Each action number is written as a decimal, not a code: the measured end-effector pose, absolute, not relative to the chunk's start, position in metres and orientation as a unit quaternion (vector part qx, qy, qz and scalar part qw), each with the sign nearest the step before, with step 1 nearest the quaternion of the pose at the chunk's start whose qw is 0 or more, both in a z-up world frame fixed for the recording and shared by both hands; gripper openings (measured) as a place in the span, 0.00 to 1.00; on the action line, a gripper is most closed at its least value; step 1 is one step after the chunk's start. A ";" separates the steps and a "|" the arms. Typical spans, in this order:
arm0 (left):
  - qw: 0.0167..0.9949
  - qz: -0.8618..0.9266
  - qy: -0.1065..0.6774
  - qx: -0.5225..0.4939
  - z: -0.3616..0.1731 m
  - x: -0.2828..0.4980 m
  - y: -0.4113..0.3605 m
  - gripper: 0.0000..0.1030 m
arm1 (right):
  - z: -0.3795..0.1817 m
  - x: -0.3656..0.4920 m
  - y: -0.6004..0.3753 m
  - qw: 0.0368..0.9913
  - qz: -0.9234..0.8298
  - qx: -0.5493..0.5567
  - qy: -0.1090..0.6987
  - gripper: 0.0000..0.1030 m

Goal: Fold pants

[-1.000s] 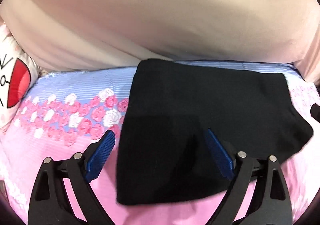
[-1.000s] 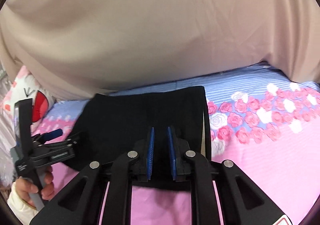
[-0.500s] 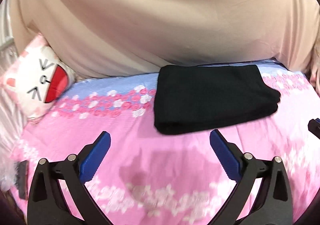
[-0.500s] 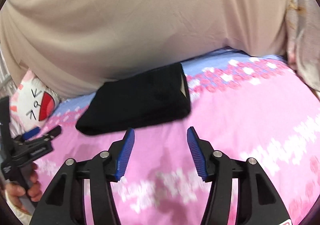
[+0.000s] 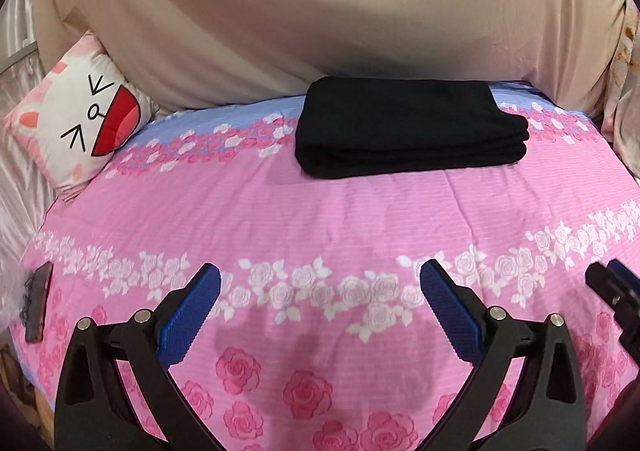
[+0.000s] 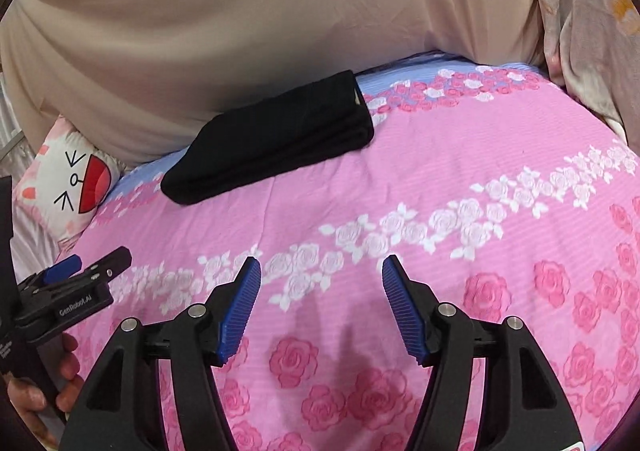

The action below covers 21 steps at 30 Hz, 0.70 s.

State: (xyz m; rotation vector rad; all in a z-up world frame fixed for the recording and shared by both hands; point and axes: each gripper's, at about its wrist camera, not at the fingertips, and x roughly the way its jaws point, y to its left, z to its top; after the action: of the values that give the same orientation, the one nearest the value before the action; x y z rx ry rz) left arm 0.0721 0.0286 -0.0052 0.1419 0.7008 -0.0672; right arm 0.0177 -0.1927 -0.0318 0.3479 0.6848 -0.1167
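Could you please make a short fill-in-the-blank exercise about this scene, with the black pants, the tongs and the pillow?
1. The black pants lie ____ into a compact stack on the bedspread.
2. Both the left tongs and the right tongs are ____ and hold nothing.
3. The main colour of the bedspread near the tongs is ____.
4. The pillow with a cartoon face lies to the ____ of the pants.

Missing words: folded; open; pink; left
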 end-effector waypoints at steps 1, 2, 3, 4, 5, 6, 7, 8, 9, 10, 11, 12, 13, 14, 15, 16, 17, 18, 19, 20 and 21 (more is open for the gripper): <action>0.936 -0.032 0.344 0.067 -0.006 0.071 0.030 0.95 | -0.033 0.016 -0.191 0.926 -0.056 0.168 0.334 0.60; 0.935 -0.031 0.346 0.066 -0.007 0.069 0.031 0.95 | -0.034 0.015 -0.189 0.925 -0.055 0.168 0.335 0.61; 0.935 -0.031 0.347 0.065 -0.008 0.068 0.032 0.95 | -0.035 0.015 -0.188 0.925 -0.054 0.167 0.337 0.63; 0.935 -0.029 0.348 0.064 -0.009 0.067 0.033 0.95 | -0.036 0.014 -0.187 0.925 -0.053 0.167 0.338 0.65; 0.935 -0.028 0.349 0.063 -0.009 0.066 0.034 0.95 | -0.037 0.013 -0.185 0.925 -0.051 0.167 0.339 0.65; 0.935 -0.029 0.349 0.061 -0.010 0.065 0.035 0.95 | -0.038 0.013 -0.183 0.924 -0.047 0.165 0.341 0.65; 0.935 -0.030 0.349 0.060 -0.011 0.064 0.036 0.95 | -0.039 0.013 -0.181 0.924 -0.045 0.163 0.343 0.65; 0.935 -0.032 0.348 0.060 -0.012 0.063 0.036 0.95 | -0.040 0.013 -0.179 0.924 -0.042 0.162 0.344 0.65; 0.936 -0.036 0.345 0.061 -0.012 0.061 0.036 0.95 | -0.041 0.012 -0.177 0.925 -0.039 0.159 0.344 0.65; 0.938 -0.038 0.339 0.064 -0.013 0.058 0.036 0.95 | -0.042 0.012 -0.176 0.925 -0.039 0.156 0.346 0.65; 0.940 -0.037 0.334 0.067 -0.013 0.056 0.035 0.95 | -0.043 0.012 -0.175 0.925 -0.040 0.153 0.347 0.65; 0.941 -0.034 0.329 0.071 -0.014 0.054 0.035 0.95 | -0.044 0.012 -0.173 0.924 -0.040 0.151 0.348 0.65; 0.941 -0.035 0.328 0.075 -0.015 0.052 0.034 0.95 | -0.046 0.012 -0.172 0.924 -0.039 0.151 0.349 0.65; 0.941 -0.038 0.328 0.076 -0.016 0.051 0.034 0.95 | -0.047 0.012 -0.171 0.923 -0.039 0.151 0.351 0.65; 0.940 -0.041 0.328 0.078 -0.017 0.050 0.033 0.95 | -0.048 0.012 -0.170 0.923 -0.040 0.151 0.352 0.65; 0.940 -0.047 0.330 0.076 -0.017 0.050 0.033 0.95 | -0.049 0.012 -0.170 0.923 -0.040 0.150 0.353 0.65; 0.939 -0.050 0.332 0.075 -0.018 0.049 0.032 0.95 | -0.049 0.011 -0.168 0.923 -0.042 0.148 0.352 0.65; 0.939 -0.052 0.332 0.071 -0.018 0.049 0.033 0.95 | -0.049 0.010 -0.168 0.924 -0.044 0.145 0.351 0.65; 0.940 -0.053 0.331 0.070 -0.019 0.048 0.032 0.95 | -0.049 0.010 -0.167 0.925 -0.045 0.143 0.350 0.65; 0.941 -0.050 0.329 0.068 -0.019 0.047 0.033 0.95 | -0.048 0.010 -0.166 0.926 -0.047 0.140 0.349 0.65; 0.942 -0.048 0.326 0.067 -0.019 0.046 0.033 0.95 | -0.048 0.010 -0.166 0.926 -0.048 0.138 0.348 0.65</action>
State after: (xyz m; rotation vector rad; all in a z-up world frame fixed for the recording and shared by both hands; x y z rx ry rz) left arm 0.0460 0.0326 -0.0192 0.1370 0.6646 -0.0974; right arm 0.0101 -0.1658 -0.0483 0.2825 0.7142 -0.0975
